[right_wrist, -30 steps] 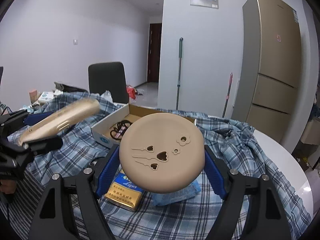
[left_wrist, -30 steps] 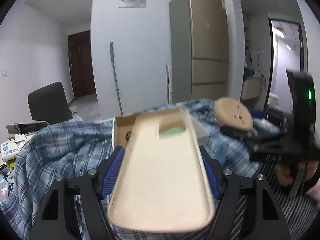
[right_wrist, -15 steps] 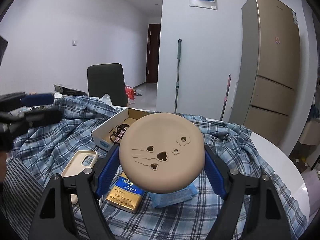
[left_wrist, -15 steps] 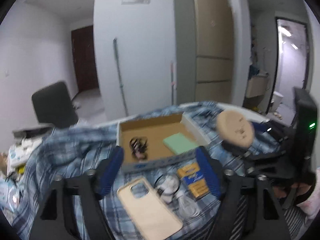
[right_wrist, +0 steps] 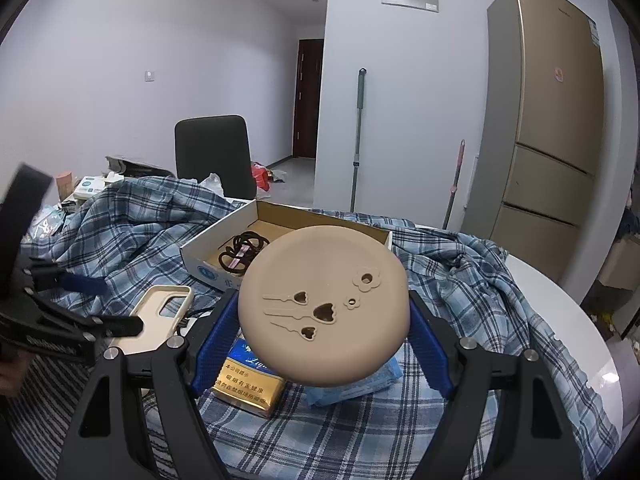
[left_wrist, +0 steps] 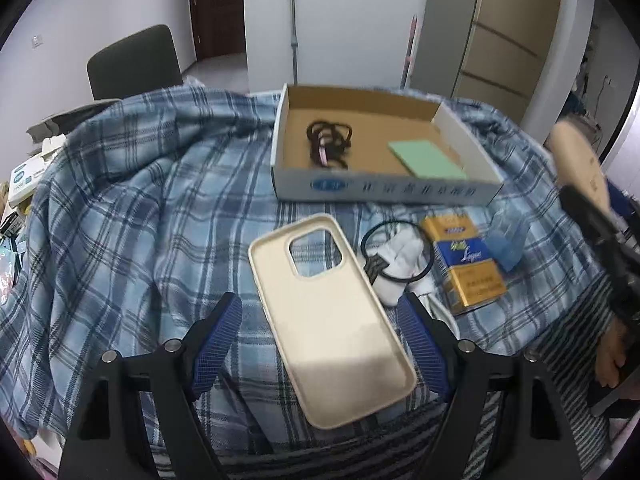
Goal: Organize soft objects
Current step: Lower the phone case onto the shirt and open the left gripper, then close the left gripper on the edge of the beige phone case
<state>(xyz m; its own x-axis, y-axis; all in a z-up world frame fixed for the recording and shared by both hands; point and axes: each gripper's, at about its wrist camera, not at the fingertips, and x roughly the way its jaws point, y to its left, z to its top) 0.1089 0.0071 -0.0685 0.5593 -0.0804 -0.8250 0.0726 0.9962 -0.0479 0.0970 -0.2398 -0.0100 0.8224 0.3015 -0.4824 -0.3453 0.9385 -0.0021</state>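
Observation:
A cream soft phone case point(left_wrist: 332, 320) lies flat on the plaid shirt point(left_wrist: 140, 208), between the fingers of my left gripper point(left_wrist: 320, 300), whose blue pads stand apart from its edges; the gripper is open. From the right wrist the case point(right_wrist: 160, 316) shows beside the left gripper point(right_wrist: 104, 304). My right gripper point(right_wrist: 322, 308) is shut on a round tan silicone disc point(right_wrist: 324, 304) with heart-shaped cut-outs, held above the table. The disc point(left_wrist: 576, 156) appears at the right edge of the left wrist view. A black hair tie point(left_wrist: 396, 252) rests on a white item next to the case.
An open cardboard box point(left_wrist: 384, 192) behind the case holds black hair ties point(left_wrist: 328, 140) and a green pad point(left_wrist: 424, 156). A gold and blue cigarette pack point(left_wrist: 464, 260) and a blue packet point(left_wrist: 508, 240) lie right of the case. A black chair point(left_wrist: 136, 64) stands behind the table.
My left gripper opened and let go of the phone case, which now lies on the shirt. That gripper has tilted downward and sunk toward it. The right gripper and its disc stayed still.

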